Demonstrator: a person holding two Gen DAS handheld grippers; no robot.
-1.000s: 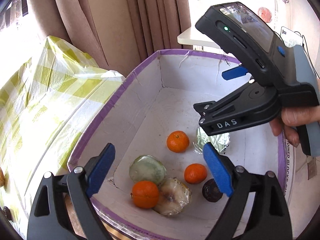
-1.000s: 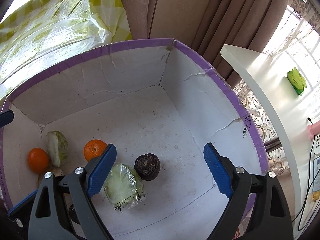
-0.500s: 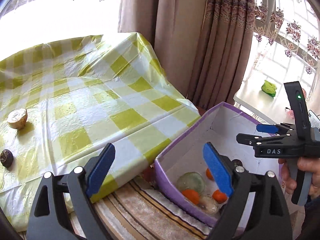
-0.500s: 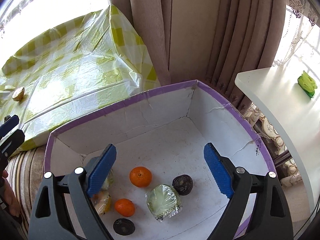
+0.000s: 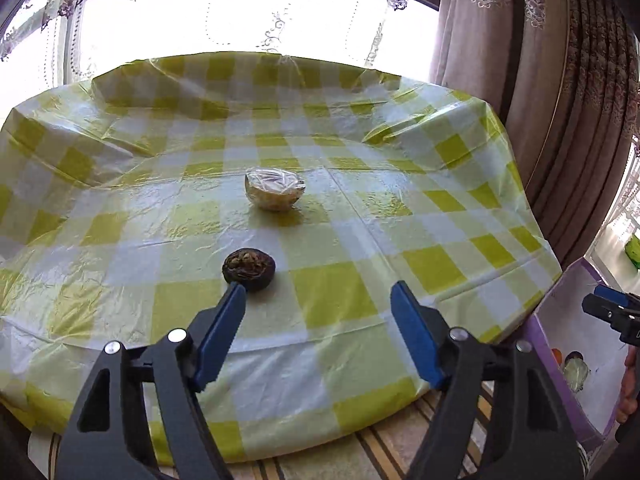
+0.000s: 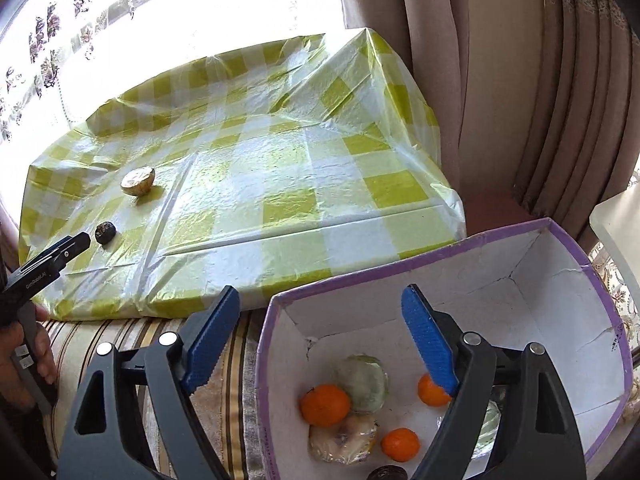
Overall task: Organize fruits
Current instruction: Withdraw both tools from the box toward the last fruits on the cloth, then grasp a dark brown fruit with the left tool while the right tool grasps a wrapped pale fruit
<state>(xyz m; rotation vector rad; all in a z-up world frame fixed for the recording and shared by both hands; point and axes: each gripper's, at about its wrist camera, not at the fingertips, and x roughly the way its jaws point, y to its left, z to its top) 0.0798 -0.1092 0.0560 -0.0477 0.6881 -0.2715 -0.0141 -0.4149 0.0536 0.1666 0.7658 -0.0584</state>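
On the yellow-checked table (image 5: 432, 264) lie a dark round fruit (image 5: 249, 269) and, farther back, a wrapped half fruit (image 5: 275, 191). My left gripper (image 5: 318, 300) hovers over the table's near edge, its jaws closing with nothing between them; the dark fruit sits just beyond its left fingertip (image 5: 234, 300). My right gripper (image 6: 320, 300) hangs above the near rim of the purple-edged box (image 6: 400, 280), jaws closing a little on nothing. Inside the box are oranges (image 6: 325, 405), a wrapped green piece (image 6: 362, 376) and a wrapped pale fruit (image 6: 342, 438).
The box (image 5: 560, 320) stands on a striped rug (image 6: 120, 336) right of the table. Brown curtains (image 6: 520, 120) hang behind it, and a white shelf (image 6: 616, 220) sticks out at the far right. A hand (image 6: 24, 360) holds the left gripper (image 6: 76, 246) near the dark fruit (image 6: 106, 233).
My left gripper swung away from the box to face the table and narrowed its jaws. My right gripper drew back and up out of the box, which now sits lower in its view.
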